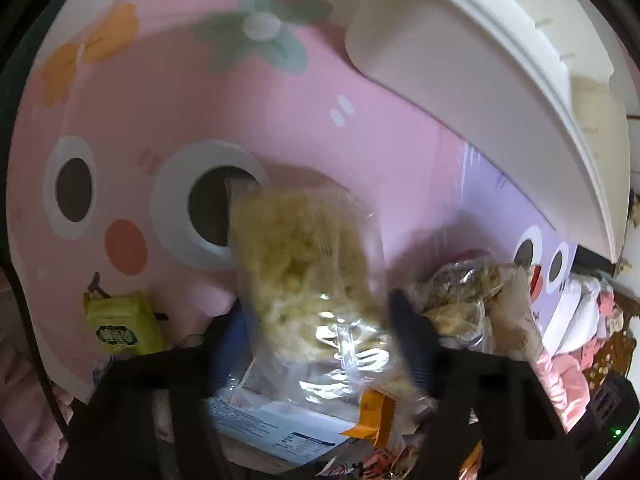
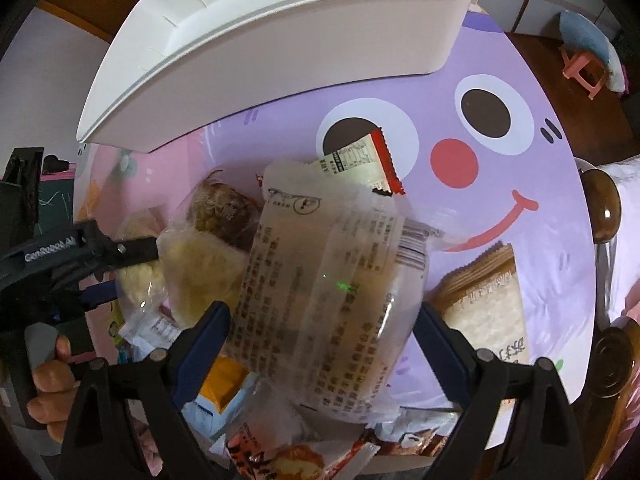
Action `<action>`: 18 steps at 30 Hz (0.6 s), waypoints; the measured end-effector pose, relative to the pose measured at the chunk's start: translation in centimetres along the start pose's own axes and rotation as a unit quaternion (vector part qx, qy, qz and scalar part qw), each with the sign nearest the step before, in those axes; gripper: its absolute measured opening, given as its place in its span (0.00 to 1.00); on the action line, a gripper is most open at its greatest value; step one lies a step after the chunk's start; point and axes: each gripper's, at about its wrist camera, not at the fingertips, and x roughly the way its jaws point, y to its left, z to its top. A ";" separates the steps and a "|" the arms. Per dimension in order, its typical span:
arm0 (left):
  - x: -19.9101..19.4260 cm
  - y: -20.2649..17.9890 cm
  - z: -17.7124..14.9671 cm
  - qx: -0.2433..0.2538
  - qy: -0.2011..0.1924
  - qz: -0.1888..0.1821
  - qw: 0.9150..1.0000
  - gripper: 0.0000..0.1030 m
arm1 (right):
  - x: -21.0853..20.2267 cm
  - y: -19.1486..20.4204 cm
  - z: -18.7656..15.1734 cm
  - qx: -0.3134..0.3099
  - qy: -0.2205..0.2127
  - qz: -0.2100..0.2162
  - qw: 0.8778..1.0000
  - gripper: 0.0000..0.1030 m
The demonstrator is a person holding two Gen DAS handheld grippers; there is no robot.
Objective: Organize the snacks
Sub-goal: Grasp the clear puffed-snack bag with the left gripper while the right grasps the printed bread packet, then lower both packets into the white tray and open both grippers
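My left gripper [image 1: 320,332] points down at a snack pile and is shut on a clear bag of yellow puffs [image 1: 304,264], with a finger against each side of it. In the right wrist view the left gripper [image 2: 132,272] shows at the left with that bag between its jaws. My right gripper [image 2: 324,334] is open and straddles a translucent white packet with printed text [image 2: 320,292]; its fingers stand just outside the packet's edges. A white plastic bin [image 2: 280,40] stands behind the pile, also seen as the bin [image 1: 460,60].
The snacks lie where a pink face mat [image 1: 160,120] meets a purple face mat [image 2: 500,200]. Around them are a green-yellow packet [image 1: 120,324], an orange-and-blue packet [image 1: 280,428], a brown-topped bun [image 2: 224,208], a red-edged packet [image 2: 360,160] and a bread packet [image 2: 484,308]. A hand [image 2: 48,380] holds the left gripper.
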 end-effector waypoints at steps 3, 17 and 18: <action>0.2 -0.2 -0.2 0.013 -0.011 0.007 1.000 0.55 | 0.0 0.0 -0.3 -0.001 -0.003 -0.001 1.000 0.78; -4.9 -2.5 -4.4 0.076 -0.075 0.002 0.994 0.52 | -3.6 0.0 -1.6 -0.027 -0.032 0.017 0.999 0.62; -5.7 -2.6 -4.9 0.080 -0.082 -0.003 0.993 0.52 | -4.2 0.0 -1.7 -0.030 -0.037 0.019 0.999 0.62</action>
